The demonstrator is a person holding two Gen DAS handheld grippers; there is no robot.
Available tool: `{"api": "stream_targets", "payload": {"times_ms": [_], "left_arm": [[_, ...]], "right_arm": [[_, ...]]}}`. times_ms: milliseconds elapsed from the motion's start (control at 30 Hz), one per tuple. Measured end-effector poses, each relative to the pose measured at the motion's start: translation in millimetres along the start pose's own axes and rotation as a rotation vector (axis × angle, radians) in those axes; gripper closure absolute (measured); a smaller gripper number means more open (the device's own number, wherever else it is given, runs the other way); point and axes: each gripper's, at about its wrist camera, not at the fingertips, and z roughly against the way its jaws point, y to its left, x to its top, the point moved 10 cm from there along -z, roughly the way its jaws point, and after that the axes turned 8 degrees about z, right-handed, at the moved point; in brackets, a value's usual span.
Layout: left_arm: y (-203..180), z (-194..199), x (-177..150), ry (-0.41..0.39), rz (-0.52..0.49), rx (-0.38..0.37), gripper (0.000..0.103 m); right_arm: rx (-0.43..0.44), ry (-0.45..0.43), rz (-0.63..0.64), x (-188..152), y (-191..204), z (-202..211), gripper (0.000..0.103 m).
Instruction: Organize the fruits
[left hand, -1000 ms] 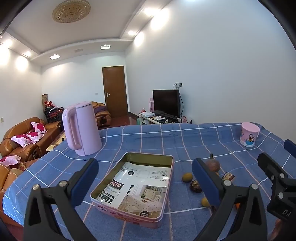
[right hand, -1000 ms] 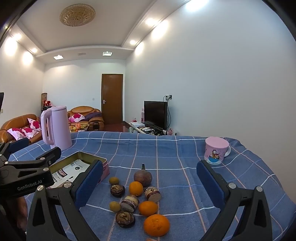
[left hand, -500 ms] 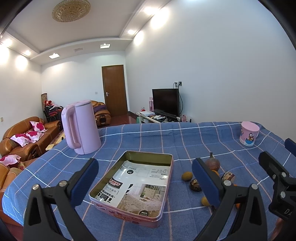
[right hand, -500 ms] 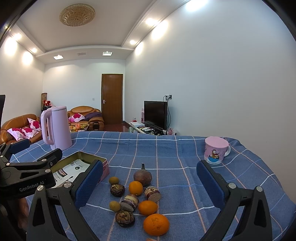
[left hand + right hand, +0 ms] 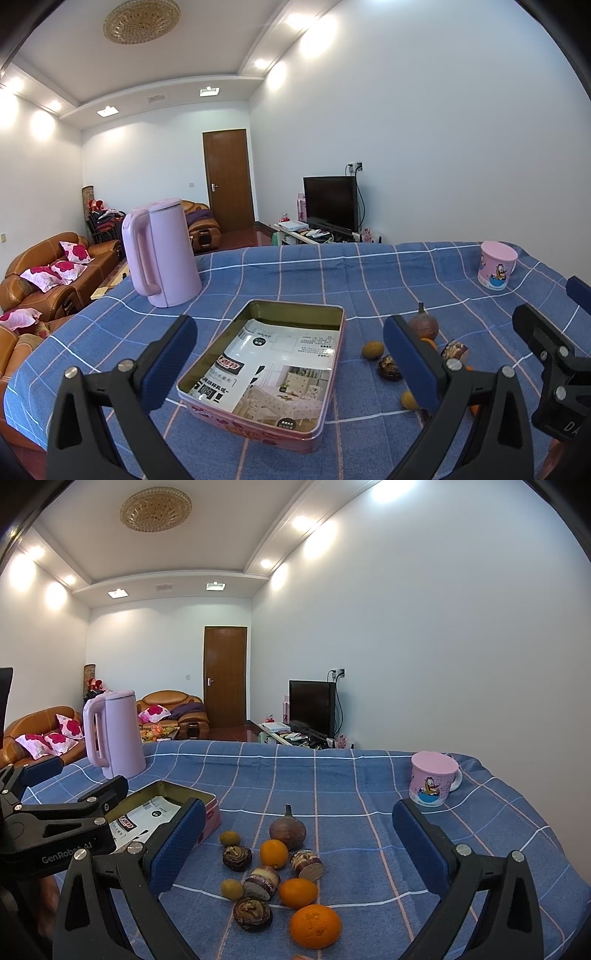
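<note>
Claws both gape wide and hold nothing. My left claw (image 5: 291, 363) hangs over the tin (image 5: 332, 373), its pads on either side of it, above the blue checked cloth (image 5: 314, 273). The tin is lined with printed paper and has no fruit in it. My right claw (image 5: 299, 847) hangs over the fruit, which lies in a loose cluster just right of the tin: three oranges (image 5: 314, 926), two small yellowish fruits (image 5: 230, 838), a dark stemmed fruit (image 5: 287, 829) at the back, and several brown and purple pieces (image 5: 252, 914) among them. Further out, a pink kettle (image 5: 160, 253) stands beyond the tin to the left, and a pink mug (image 5: 433, 778) stands well apart on the right.
</note>
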Motion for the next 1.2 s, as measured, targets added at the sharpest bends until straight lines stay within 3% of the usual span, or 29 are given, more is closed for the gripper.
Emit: {"api": "stream_targets", "payload": {"times_ms": [867,1200], "left_arm": [[1.4,-1.6,-5.3,0.009,0.007,0.0,0.0],[-20.3,-14.5,-44.5,0.107,-0.01,-0.06,0.0]], "right_arm": [[0.002,0.011,-0.003,-7.9,1.2,-3.3,0.001],[-0.038,0.098,0.016,-50.6,-23.7,-6.6,0.001]]}}
